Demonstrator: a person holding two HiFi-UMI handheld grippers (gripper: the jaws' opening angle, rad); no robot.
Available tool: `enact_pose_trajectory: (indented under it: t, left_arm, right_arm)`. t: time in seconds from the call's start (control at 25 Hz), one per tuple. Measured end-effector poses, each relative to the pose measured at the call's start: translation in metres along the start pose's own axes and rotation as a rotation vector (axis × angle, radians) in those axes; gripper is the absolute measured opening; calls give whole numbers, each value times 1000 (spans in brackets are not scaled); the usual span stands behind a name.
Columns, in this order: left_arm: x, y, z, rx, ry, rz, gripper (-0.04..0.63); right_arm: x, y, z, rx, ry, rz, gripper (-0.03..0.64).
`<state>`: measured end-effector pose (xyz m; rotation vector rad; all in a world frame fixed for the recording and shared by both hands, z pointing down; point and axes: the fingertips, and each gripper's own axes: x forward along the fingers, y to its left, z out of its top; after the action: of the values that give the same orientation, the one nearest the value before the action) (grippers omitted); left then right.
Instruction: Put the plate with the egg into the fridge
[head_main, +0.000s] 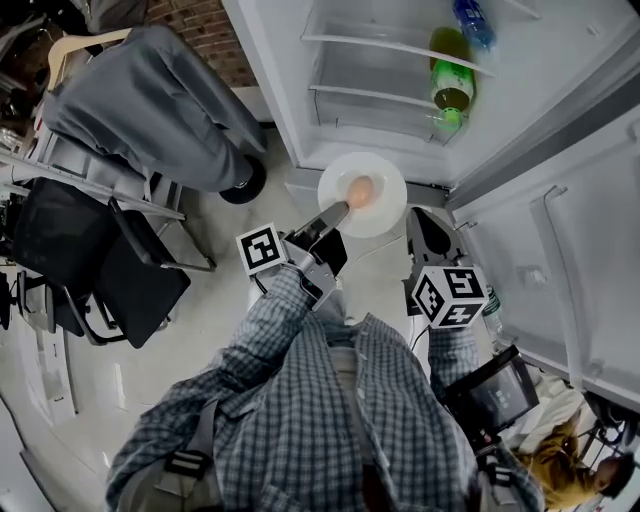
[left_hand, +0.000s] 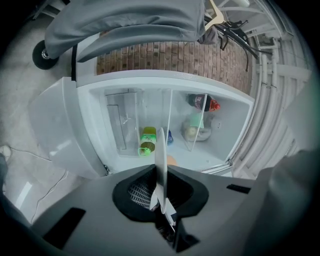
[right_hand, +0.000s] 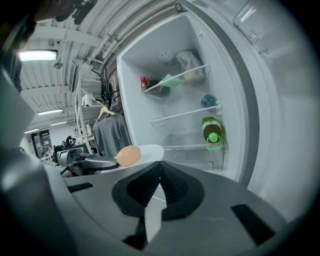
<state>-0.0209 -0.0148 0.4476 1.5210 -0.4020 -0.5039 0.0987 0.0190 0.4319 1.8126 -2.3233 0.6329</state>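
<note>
In the head view a white plate (head_main: 385, 205) with a brown egg (head_main: 361, 189) on it is held level just in front of the open fridge (head_main: 380, 75). My left gripper (head_main: 337, 210) is shut on the plate's near-left rim. In the left gripper view the plate (left_hand: 161, 150) stands edge-on between the jaws, with the egg (left_hand: 172, 160) just showing behind it. My right gripper (head_main: 425, 222) hovers beside the plate's right edge, apart from it. Its jaws (right_hand: 160, 164) meet at the tips with nothing between them. The right gripper view has the plate (right_hand: 150, 151) and egg (right_hand: 128, 155) at left.
A green bottle (head_main: 452, 85) and a blue bottle (head_main: 472, 20) lie on the fridge shelves. The open fridge door (head_main: 560, 250) stands at right. A grey-covered object (head_main: 150, 95) and a black chair (head_main: 110, 265) stand at left on the floor.
</note>
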Motion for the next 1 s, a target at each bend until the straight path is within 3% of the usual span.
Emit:
enact_pose_trajectory:
  t: [0.48, 1.0]
  left_arm:
    - [24, 5, 50, 0, 44, -6, 31]
    - [33, 9, 76, -6, 51, -3, 31]
  right_arm:
    - [47, -5, 24, -13, -20, -50, 6]
    - [65, 2, 27, -31, 21, -63, 6]
